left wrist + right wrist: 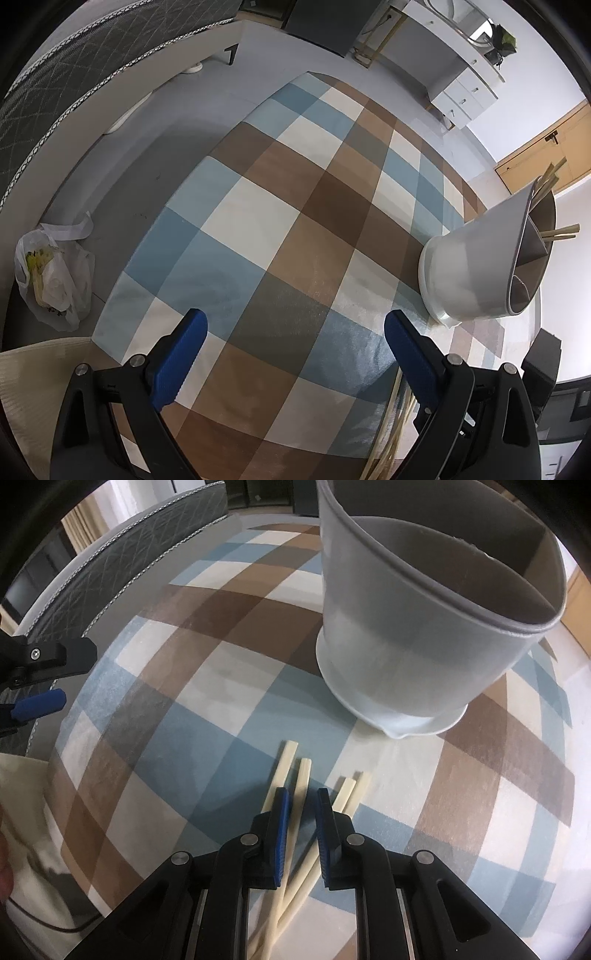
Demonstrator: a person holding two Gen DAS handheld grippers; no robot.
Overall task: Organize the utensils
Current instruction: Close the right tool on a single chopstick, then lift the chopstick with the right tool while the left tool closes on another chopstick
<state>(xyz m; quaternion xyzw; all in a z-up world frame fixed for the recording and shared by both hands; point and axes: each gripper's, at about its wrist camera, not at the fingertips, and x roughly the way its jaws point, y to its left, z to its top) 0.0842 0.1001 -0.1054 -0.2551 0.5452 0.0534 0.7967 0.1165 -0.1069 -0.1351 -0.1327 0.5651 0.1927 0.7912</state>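
Our right tongs [301, 794] sit low over the loose chopsticks [301, 775] lying crossed on the checked worktop [221, 664] just in front of the grey divided holder [406, 627], jaws narrowly parted around one stick but not yet clamped. Our left tongs [295, 325] hover wide apart and empty over bare cloth, well off from the holder, which already has a few chopsticks in it. Risk as we judge it: the sticks overlap, so closing here could pinch two, or flick a neighbour off the edge.
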